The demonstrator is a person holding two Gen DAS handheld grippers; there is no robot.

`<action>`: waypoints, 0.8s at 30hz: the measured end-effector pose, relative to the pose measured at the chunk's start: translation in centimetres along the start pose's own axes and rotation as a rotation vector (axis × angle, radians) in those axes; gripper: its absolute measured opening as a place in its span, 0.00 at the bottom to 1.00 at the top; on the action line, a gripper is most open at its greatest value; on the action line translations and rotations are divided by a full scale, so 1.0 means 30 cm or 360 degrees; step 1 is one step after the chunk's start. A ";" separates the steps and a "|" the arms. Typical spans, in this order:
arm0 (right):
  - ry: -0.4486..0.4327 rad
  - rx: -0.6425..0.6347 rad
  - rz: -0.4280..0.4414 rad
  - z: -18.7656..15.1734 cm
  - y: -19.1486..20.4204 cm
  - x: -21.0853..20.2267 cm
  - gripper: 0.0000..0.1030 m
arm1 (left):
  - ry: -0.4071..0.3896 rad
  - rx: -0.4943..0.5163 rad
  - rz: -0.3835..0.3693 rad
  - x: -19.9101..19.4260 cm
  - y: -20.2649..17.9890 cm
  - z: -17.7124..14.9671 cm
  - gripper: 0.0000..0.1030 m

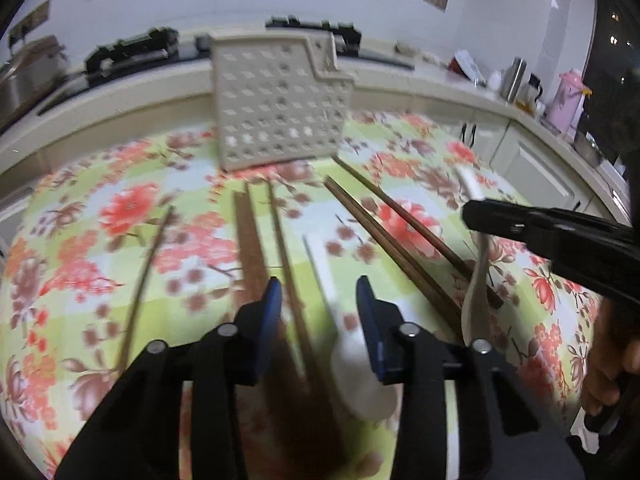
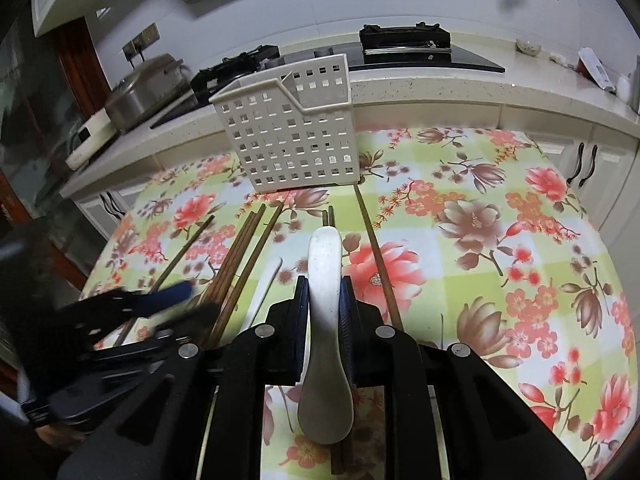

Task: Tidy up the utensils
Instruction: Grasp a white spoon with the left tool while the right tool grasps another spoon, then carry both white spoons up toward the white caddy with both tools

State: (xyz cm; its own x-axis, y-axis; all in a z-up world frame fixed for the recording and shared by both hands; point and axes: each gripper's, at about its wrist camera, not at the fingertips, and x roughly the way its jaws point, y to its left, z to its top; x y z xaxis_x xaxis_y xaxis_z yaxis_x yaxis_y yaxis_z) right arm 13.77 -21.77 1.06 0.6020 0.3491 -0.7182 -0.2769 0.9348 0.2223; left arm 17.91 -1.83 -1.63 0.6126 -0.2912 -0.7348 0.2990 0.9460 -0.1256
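Note:
A white perforated utensil holder (image 1: 280, 102) stands at the far side of the floral table; it also shows in the right wrist view (image 2: 290, 136). Several brown chopsticks (image 1: 250, 240) lie in front of it, with more in the right wrist view (image 2: 236, 264). My right gripper (image 2: 325, 292) is shut on a white ceramic spoon (image 2: 325, 280), which also shows in the left wrist view (image 1: 478, 280). My left gripper (image 1: 318, 304) is open, low over another white spoon (image 1: 356, 364) and chopsticks. It appears blurred at the left of the right wrist view (image 2: 168, 292).
The floral tablecloth (image 2: 500, 240) covers the table. Behind it runs a kitchen counter (image 2: 400, 84) with a gas hob (image 2: 404, 40), pots (image 2: 140, 92) and bottles (image 1: 516, 78). A pink flask (image 1: 568, 100) stands at the right.

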 end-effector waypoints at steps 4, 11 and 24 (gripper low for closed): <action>-0.0046 0.0026 0.0043 0.006 -0.036 -0.047 0.17 | 0.0125 -0.0020 0.0018 0.097 -0.023 0.037 0.29; -0.0137 0.0049 0.0028 0.040 -0.113 -0.103 0.17 | 0.0251 -0.0041 0.0095 0.204 -0.030 0.086 0.26; -0.0150 0.0055 0.0039 0.053 -0.150 -0.086 0.17 | 0.0213 -0.0063 0.0137 0.168 -0.024 0.124 0.12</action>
State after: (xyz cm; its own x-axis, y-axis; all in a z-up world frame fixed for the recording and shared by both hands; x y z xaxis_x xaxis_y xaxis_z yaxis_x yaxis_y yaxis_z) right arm 14.65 -26.76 2.97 0.6638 0.3747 -0.6473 -0.2673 0.9271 0.2626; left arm 23.49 -4.49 -2.77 0.5308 -0.1894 -0.8261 0.2186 0.9723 -0.0824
